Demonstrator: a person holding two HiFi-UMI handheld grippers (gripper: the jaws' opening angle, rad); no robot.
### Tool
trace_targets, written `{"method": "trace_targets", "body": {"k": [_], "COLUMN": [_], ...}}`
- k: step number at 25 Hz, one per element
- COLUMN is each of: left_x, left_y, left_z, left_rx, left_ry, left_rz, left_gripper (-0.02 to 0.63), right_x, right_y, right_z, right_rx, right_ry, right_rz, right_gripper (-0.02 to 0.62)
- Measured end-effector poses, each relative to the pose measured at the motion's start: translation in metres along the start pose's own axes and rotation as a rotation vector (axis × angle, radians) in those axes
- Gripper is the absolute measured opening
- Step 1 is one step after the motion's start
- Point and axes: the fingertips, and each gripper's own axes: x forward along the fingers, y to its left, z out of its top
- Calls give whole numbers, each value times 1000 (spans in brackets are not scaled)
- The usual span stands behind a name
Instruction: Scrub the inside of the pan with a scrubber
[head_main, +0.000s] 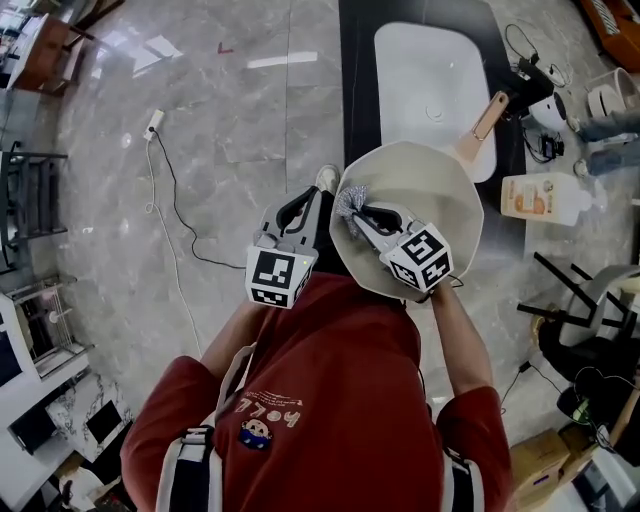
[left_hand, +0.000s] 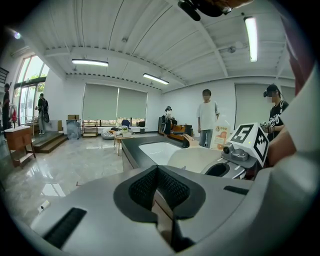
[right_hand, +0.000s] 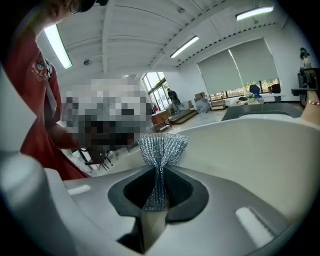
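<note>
Left tongs (left_hand: 158, 172) pressed together beside the pan (left_hand: 192, 157).

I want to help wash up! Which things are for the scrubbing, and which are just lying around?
For the job: cream pan; silver mesh scrubber, pinched in the right gripper.
Just lying about: soap bottle; power strip on the floor.

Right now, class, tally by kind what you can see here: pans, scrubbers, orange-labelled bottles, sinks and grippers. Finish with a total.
Pan: 1
Scrubber: 1
Orange-labelled bottle: 1
Sink: 1
Grippers: 2, left gripper and right gripper
Total: 6
</note>
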Motion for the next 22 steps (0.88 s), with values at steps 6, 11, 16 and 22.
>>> {"method": "trace_targets", "body": {"k": [6,11,16,22], "left_x": [2,3,5,10], "left_y": [-8,-11,-15,-19], "left_z": [-1,0,7,11], "left_rx": [5,9,19,31], "left_ry": [4,3,-7,-13], "left_rz": [-16,-29,-49,-70], "left_gripper": [6,6,6,6], "right_x": [-9,-16,-27,-44], "right_y": [25,41,50,59], "right_z": [-15,-21,-30,-44], "right_rx": [-35,-91,-110,-129], "right_ry": [86,167,245,381], "right_rz": [131,203,256,327], "right_gripper": [69,69,67,67]}}
